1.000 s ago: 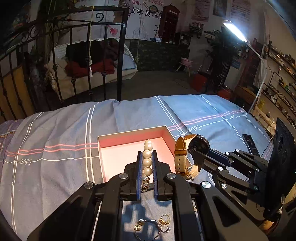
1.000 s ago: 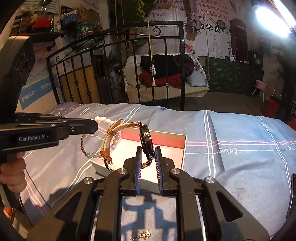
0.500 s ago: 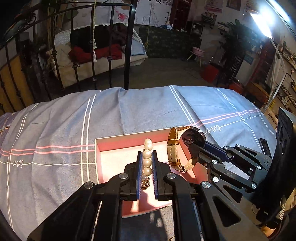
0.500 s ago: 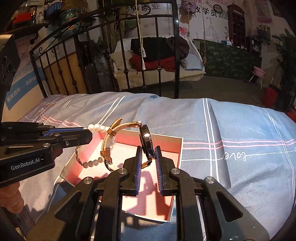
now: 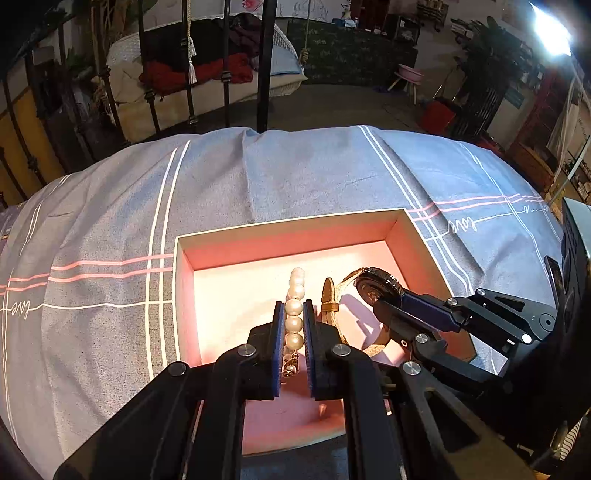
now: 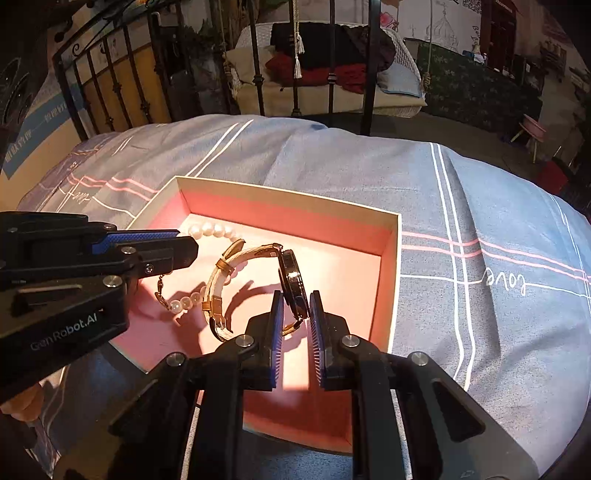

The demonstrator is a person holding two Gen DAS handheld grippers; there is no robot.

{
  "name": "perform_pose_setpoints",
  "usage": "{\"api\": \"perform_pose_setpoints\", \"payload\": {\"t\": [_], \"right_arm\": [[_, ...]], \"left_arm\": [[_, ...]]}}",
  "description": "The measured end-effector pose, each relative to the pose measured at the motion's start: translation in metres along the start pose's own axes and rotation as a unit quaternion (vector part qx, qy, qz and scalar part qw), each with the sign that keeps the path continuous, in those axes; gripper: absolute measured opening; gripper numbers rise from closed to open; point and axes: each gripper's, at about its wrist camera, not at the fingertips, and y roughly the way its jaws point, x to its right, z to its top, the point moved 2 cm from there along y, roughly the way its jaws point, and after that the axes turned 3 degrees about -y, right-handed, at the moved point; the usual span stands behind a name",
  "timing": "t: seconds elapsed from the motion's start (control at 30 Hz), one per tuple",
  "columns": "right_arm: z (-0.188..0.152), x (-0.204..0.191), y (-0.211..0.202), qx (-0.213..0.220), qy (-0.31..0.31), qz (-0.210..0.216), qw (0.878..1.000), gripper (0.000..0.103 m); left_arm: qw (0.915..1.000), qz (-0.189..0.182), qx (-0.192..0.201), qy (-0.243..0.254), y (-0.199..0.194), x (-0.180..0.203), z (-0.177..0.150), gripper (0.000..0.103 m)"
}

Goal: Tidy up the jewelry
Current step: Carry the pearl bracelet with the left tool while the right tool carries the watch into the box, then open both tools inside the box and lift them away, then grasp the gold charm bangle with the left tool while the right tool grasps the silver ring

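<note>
An open pink-lined box (image 5: pixel 291 230) (image 6: pixel 391 258) lies on the bed. My left gripper (image 5: pixel 294 314) is shut on a pearl bracelet (image 5: pixel 294 308) and holds it low inside the box; the bracelet's far end and clasp hang by the floor in the right wrist view (image 6: pixel 212 230). My right gripper (image 6: pixel 295 299) is shut on a wristwatch (image 6: pixel 291 277) with a dark round case and tan strap (image 6: pixel 218 295), held over the box floor just right of the pearls. The watch also shows in the left wrist view (image 5: pixel 376 290).
The bed has a blue-grey cover with white and pink stripes (image 5: pixel 295 173). A black iron bed frame (image 5: pixel 264 62) stands at the far edge. A lamp (image 5: pixel 550 33) shines from the upper right.
Both grippers moved forward and down over the box with their jewelry. The loose gold pieces on the cover near me have left the view.
</note>
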Motion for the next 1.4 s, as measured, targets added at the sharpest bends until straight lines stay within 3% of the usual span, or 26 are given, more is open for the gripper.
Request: {"api": "perform_pose_setpoints", "payload": {"t": [0.13, 0.3, 0.53, 0.57, 0.6, 0.63, 0.67, 0.77, 0.97, 1.07, 1.2, 1.4], "right_arm": [[-0.001, -0.004, 0.011, -0.023, -0.019, -0.014, 0.999, 0.015], [-0.004, -0.005, 0.008, -0.021, -0.024, -0.011, 0.999, 0.015], [-0.005, -0.009, 0.002, -0.016, -0.033, -0.014, 0.999, 0.018], [-0.005, -0.009, -0.001, -0.011, -0.035, -0.017, 0.999, 0.021], [-0.005, -0.01, -0.006, -0.005, -0.036, -0.023, 0.999, 0.034], [-0.006, -0.01, -0.012, 0.004, -0.036, -0.031, 0.999, 0.051], [-0.006, -0.01, -0.021, 0.017, -0.036, -0.038, 0.998, 0.058], [-0.011, -0.009, -0.051, 0.051, -0.029, -0.046, 0.997, 0.062], [-0.058, -0.003, -0.114, 0.109, 0.014, -0.042, 0.993, 0.067], [-0.091, -0.003, -0.122, 0.1, 0.035, -0.029, 0.994, 0.068], [-0.134, -0.013, -0.122, 0.079, 0.051, 0.0, 0.996, 0.068], [-0.161, -0.031, -0.116, 0.058, 0.039, 0.013, 0.997, 0.068]], "left_arm": [[0.9998, 0.015, -0.012, -0.007, 0.009, -0.008, 0.0, 0.009], [0.999, 0.039, -0.018, -0.011, 0.016, -0.013, -0.003, 0.009], [0.9988, 0.045, -0.014, -0.009, 0.01, -0.013, -0.006, 0.013], [0.9989, 0.044, -0.009, -0.009, 0.007, -0.012, -0.006, 0.024], [0.9989, 0.045, -0.004, -0.01, 0.003, -0.012, -0.005, 0.042], [0.9989, 0.046, 0.005, -0.012, -0.003, -0.012, -0.006, 0.05], [0.9988, 0.042, 0.019, -0.013, -0.011, -0.012, -0.006, 0.057], [0.9981, 0.037, 0.048, -0.01, -0.039, -0.01, -0.012, 0.061], [0.9952, 0.023, 0.095, -0.007, -0.092, -0.01, -0.064, 0.075], [0.9966, 0.008, 0.081, -0.014, -0.095, -0.009, -0.102, 0.076], [0.9985, 0.018, 0.051, -0.001, -0.087, -0.005, -0.148, 0.076], [0.9995, 0.009, 0.025, 0.014, -0.076, 0.006, -0.176, 0.076]]}}
